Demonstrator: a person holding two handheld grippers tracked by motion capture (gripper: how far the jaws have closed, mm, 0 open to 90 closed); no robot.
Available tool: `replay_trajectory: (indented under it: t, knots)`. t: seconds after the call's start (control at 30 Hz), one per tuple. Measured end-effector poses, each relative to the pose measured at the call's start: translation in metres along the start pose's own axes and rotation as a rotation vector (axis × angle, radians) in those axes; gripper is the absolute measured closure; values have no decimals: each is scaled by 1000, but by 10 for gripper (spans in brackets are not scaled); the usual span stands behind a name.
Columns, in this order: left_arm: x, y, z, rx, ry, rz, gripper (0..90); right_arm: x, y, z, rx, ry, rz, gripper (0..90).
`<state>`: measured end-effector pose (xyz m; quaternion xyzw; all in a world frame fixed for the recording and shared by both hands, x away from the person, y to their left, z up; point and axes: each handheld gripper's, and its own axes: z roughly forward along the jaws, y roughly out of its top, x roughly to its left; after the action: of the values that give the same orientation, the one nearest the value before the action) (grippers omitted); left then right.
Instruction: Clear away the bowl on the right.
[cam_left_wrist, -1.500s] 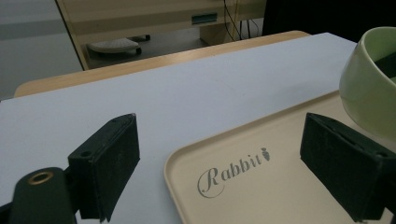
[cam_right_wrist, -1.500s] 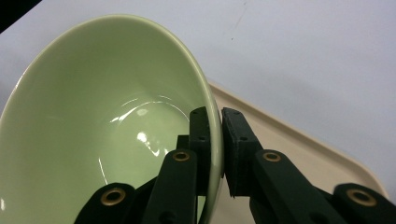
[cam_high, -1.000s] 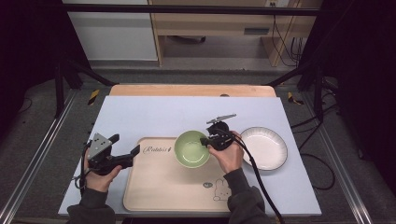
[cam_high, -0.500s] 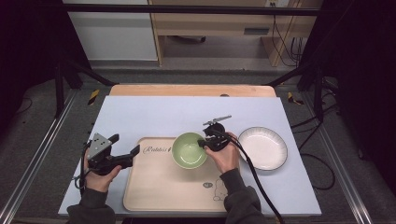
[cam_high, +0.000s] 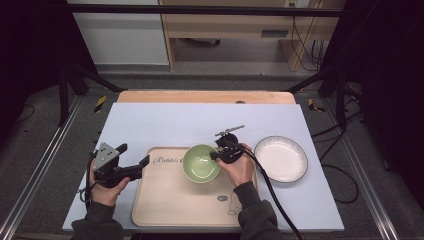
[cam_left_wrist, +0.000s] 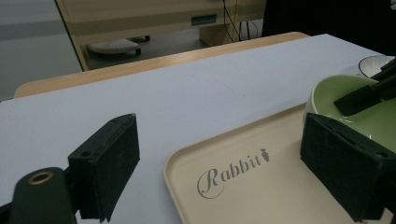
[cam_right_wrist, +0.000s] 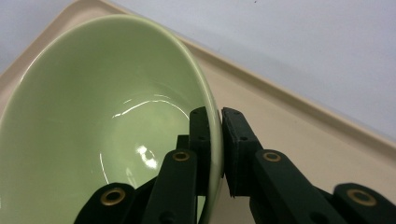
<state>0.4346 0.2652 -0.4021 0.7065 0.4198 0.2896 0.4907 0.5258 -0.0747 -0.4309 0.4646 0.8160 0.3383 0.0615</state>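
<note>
A light green bowl (cam_high: 200, 162) sits over the upper middle of the beige tray (cam_high: 170, 202). My right gripper (cam_high: 216, 155) is shut on the bowl's right rim. In the right gripper view the right gripper (cam_right_wrist: 219, 149) pinches the thin green wall of the bowl (cam_right_wrist: 102, 116), one pad inside and one outside. My left gripper (cam_high: 144, 164) hangs open at the tray's left edge with nothing between its fingers. In the left gripper view the left gripper (cam_left_wrist: 233, 163) frames the tray's "Rabbit" lettering (cam_left_wrist: 233, 170), and the bowl (cam_left_wrist: 355, 100) stands at the right.
A white plate with a dark rim (cam_high: 281, 158) lies on the pale blue mat (cam_high: 165, 122) to the right of the tray. The mat covers a wooden table (cam_high: 205, 96). Black cables trail off the table's right side.
The right gripper has carried the bowl a little to the left over the tray. The left gripper has stayed where it was.
</note>
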Motion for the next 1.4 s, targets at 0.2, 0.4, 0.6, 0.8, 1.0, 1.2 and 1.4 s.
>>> replay_trajectory:
  t: [0.2,0.4,0.6,0.8,1.0,1.2,1.4]
  knots:
    - [0,0,0,0,0,0,115,-1,-1,3,7,-2,-4,834]
    - [0,0,0,-3,1,-2,115,0,-1,6,12,3,-1,834]
    - [0,0,0,1,0,1,115,-2,-2,9,14,5,7,835]
    - [-1,0,0,3,0,2,115,-4,-2,12,12,-10,7,838]
    - [-1,0,1,2,-1,-1,115,-7,-1,14,11,-2,4,838]
    - [-1,0,1,5,-1,2,115,-9,-2,16,17,1,6,839]
    - [-1,-1,1,5,0,0,115,-8,-2,16,9,-7,-12,833]
